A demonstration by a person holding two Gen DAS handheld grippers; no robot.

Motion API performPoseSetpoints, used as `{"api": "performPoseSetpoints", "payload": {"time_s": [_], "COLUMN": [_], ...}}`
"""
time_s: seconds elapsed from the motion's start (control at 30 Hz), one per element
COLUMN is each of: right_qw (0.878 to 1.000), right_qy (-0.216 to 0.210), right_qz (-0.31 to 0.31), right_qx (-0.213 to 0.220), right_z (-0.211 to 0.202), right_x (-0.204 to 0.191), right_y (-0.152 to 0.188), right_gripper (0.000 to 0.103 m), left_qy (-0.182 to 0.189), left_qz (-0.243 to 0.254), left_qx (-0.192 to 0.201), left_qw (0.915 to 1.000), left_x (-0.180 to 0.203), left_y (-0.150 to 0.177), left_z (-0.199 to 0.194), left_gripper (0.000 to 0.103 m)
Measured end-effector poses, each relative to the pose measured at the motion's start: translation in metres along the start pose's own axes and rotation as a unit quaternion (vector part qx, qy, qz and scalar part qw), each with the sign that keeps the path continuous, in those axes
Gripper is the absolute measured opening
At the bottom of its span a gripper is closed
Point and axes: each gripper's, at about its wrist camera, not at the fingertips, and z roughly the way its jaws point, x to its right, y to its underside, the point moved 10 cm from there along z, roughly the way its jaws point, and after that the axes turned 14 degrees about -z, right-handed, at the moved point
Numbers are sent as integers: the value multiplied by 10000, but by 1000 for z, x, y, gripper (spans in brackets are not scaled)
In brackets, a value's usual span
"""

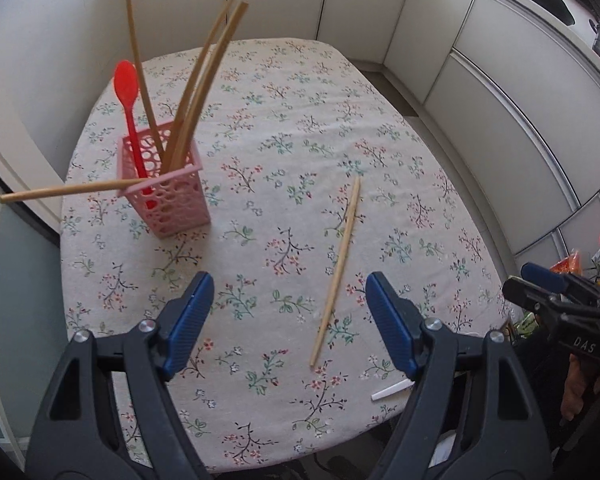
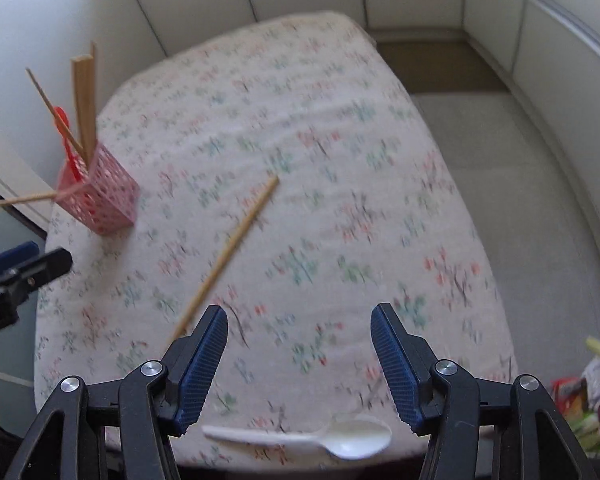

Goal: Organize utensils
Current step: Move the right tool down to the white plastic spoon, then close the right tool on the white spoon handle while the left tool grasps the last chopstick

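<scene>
Table (image 1: 380,128) w/ a floral cloth fills most of both views; white cabinet panels (image 1: 500,92) run along its far and right sides.

Left gripper (image 1: 290,320) hangs over the near part of the table, jaws wide apart, nothing btwn the blue pads, nothing held. Right gripper (image 2: 300,364) is over the near edge, also open w/ a clear gap and holding nothing; its view is motion-blurred. Each gripper shows at the edge of the other's view.

Pink basket (image 1: 168,196), a perforated square holder, stands upright at the table's far left. In it: several wooden chopsticks (image 1: 196,92) fanning upward, plus one leaning out low to the left over the rim, and a red spoon (image 1: 130,112) standing bowl-up.

Loose chopstick (image 1: 336,272) lies flat on the cloth mid-table, well apart from the basket, running diagonally; in the left view its near end sits btwn the two left pads' line of sight but untouched.

White spoon (image 2: 320,438) lies flat at the near table edge, just below the right gripper's pads, bowl to the right, not touched.
</scene>
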Motion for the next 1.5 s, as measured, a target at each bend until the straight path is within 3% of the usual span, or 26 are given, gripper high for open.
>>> {"api": "performPoseSetpoints", "payload": {"time_s": [0.27,0.47,0.67,0.73,0.77,1.07,1.33,1.43,1.5], "right_qw": [9968,9929,9894,9892,9884,9918,9977,9988,9992], "right_qy": [-109,-182,-454,-496,-559,-653,-314,-143,-38], "right_qz": [525,764,989,1035,1084,988,605,436,331], "right_qx": [-594,-898,-964,-916,-904,-486,-37,144,234], "right_z": [35,58,71,72,73,59,36,25,21], "right_x": [18,29,33,36,37,44,63,72,78], "right_y": [63,90,97,95,94,52,-14,-44,-62], "right_gripper": [64,47,32,16,11,7,6,6,6], "left_qy": [-72,-273,-387,-395,-393,-504,-453,-350,-262], "left_qz": [408,913,1007,999,997,1120,1125,1124,1121], "left_qx": [-274,-516,-698,-703,-695,-501,-399,-402,-405], "left_qw": [9988,9941,9917,9917,9918,9912,9918,9922,9925], "left_x": [26,41,45,47,48,60,71,76,80], "left_y": [31,55,60,57,56,34,13,7,2], "left_z": [26,50,67,70,72,92,107,113,117], "left_gripper": [78,78,78,78,78,78,78,75,68]}}
